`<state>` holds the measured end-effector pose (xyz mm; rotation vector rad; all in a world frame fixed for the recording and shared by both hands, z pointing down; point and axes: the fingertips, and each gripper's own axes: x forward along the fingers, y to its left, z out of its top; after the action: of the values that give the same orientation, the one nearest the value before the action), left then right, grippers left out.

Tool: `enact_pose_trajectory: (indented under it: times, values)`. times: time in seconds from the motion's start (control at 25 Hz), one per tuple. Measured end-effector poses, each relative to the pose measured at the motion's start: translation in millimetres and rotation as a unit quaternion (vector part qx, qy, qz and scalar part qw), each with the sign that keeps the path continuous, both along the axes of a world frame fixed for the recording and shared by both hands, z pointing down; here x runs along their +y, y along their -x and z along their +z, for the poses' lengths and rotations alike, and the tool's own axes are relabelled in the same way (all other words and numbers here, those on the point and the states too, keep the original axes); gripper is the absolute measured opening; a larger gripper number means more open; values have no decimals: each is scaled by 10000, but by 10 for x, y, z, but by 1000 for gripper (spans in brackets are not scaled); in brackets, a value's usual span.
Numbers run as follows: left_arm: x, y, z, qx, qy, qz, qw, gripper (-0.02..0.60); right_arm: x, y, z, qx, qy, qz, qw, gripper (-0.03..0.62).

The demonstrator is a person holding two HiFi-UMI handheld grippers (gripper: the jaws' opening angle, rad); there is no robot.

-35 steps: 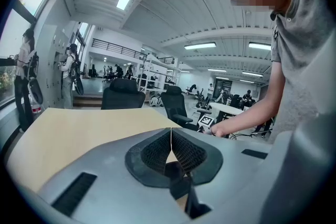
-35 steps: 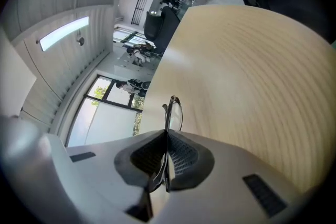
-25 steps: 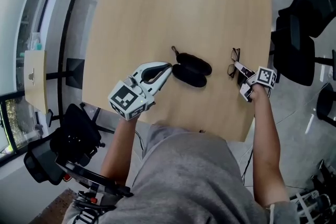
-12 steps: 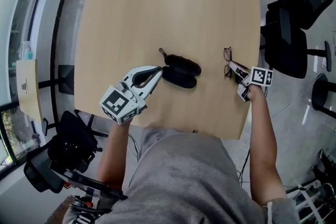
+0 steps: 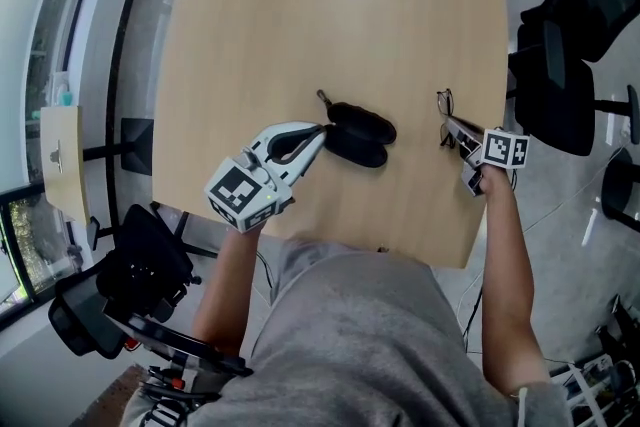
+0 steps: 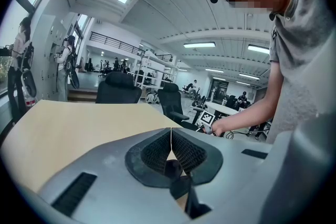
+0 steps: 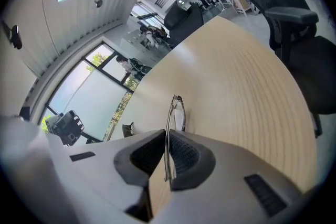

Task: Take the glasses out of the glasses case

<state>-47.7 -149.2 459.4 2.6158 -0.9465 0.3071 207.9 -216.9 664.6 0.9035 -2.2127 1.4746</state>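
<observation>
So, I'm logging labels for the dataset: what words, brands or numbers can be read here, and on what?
No readable text anywhere.
Cubes on left tongs and right tongs: black-and-white square patterns, no letters.
The glasses case and glasses: no print shows.

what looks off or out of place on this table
Nothing spilled or broken. The glasses are near the table's right edge, pinched by one arm in the right gripper. The black case lies open mid-table, the left gripper holding its end.
</observation>
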Motion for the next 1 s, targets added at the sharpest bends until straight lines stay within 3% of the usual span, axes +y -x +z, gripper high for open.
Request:
enact_pose_trajectory:
  times: [0.28, 0.64, 1.0]
  values:
    - [70, -17, -55, 16, -117, 16, 9999, 6, 60, -11, -74, 1038, -556, -676, 9907, 26]
    - [238, 41, -186, -61, -264, -103, 9996, 6, 96, 30, -220, 2284, -1496, -1449, 9510, 26]
    - [540, 211, -458, -198, -521, -338, 9979, 6, 176, 195, -815, 2414, -2327, -1397, 9317, 26]
